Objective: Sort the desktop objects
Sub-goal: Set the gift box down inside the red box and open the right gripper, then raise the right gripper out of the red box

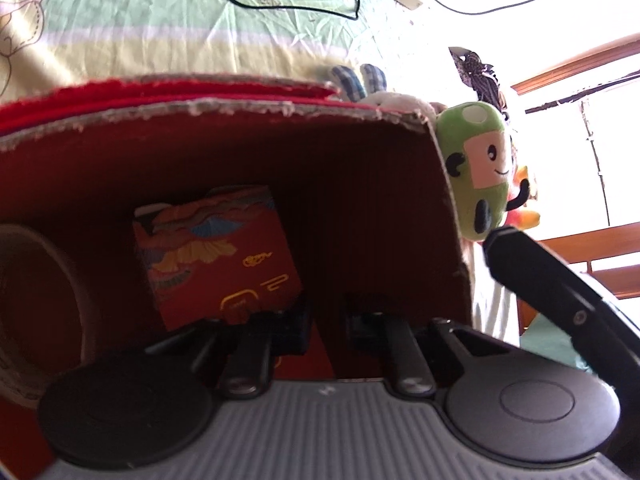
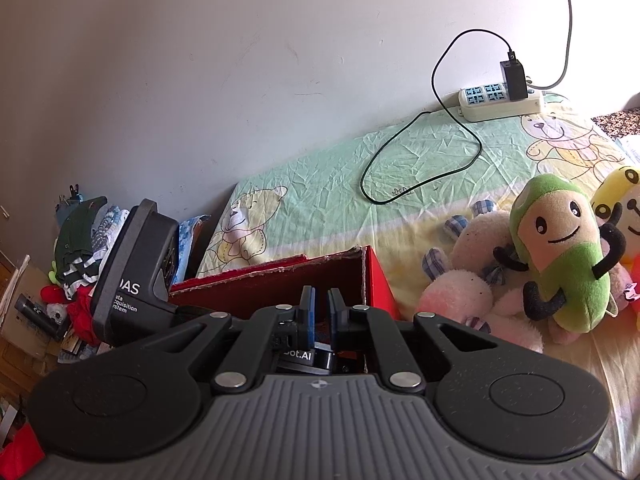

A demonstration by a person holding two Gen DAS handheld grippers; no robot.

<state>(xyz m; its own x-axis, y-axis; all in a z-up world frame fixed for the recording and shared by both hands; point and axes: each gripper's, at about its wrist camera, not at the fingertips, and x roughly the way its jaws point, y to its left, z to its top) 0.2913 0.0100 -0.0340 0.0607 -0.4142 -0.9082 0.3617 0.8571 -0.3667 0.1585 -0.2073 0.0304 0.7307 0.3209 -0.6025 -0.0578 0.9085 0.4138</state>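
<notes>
An open red cardboard box (image 1: 240, 106) lies on the bed sheet. My left gripper (image 1: 326, 324) points down inside it, jaws nearly together, with only the box floor showing between them. A small red patterned carton (image 1: 216, 252) stands just left of the left finger, outside the jaws. A roll of tape (image 1: 40, 300) leans against the box's left wall. My right gripper (image 2: 322, 306) hangs over the near side of the red box (image 2: 280, 272), its blue pads close together and holding nothing. The left gripper's housing (image 2: 132, 276) shows at the box's left end.
Right of the box lie a green plush (image 2: 560, 256), a pink plush (image 2: 460, 296) and a yellow one (image 2: 624, 200). A power strip (image 2: 500, 100) with a charger and looping black cable (image 2: 400, 160) sits by the wall. Clothes and clutter (image 2: 76, 248) pile up beyond the bed's left edge.
</notes>
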